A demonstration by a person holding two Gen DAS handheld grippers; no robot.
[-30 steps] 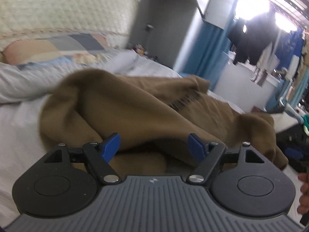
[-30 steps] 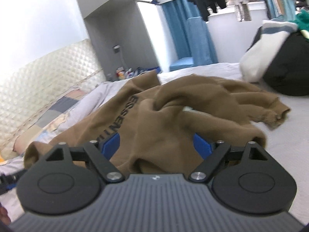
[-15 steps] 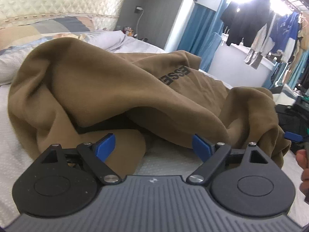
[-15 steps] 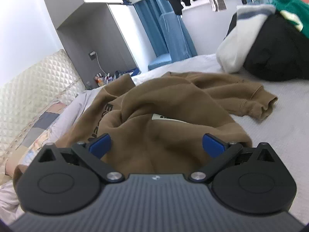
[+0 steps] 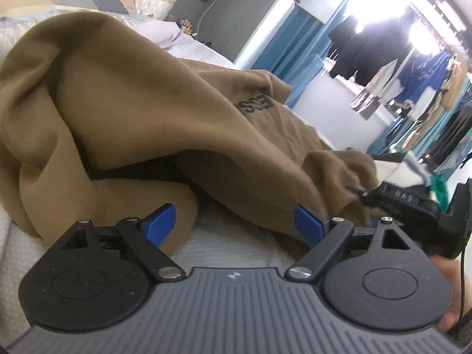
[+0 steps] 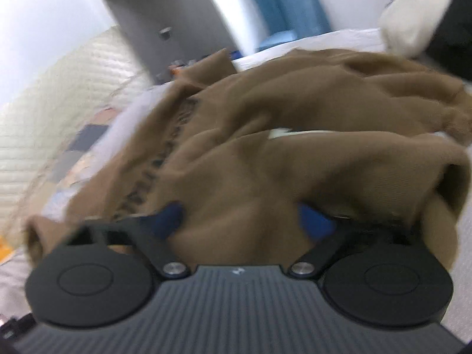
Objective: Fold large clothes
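- A bedroom: a white bedspread (image 5: 227, 236) covers the bed, with a quilted headboard (image 6: 44, 112) at the far left, blue curtains (image 5: 280, 44) further along and clothes hanging on a rack (image 5: 398, 67) at the far right.
- The brown sweatshirt (image 5: 132, 103) lies crumpled in a heap on the bedspread, dark lettering showing on one fold.
- The left gripper (image 5: 236, 225) sits low at the near edge of the heap, its jaws wide apart over bare bedspread; one blue pad sits against a brown fold, but nothing is pinched.
- The right gripper (image 6: 240, 221) is pushed into a hump of the cloth. Its jaws have just been closing with fabric between them; the blur hides whether the pads press yet.
- Judging from this, the step is taking hold to spread the garment flat.
- To do it well, each gripper should catch a single edge, hem or shoulder, not a bunched wad, then lift and pull apart evenly.
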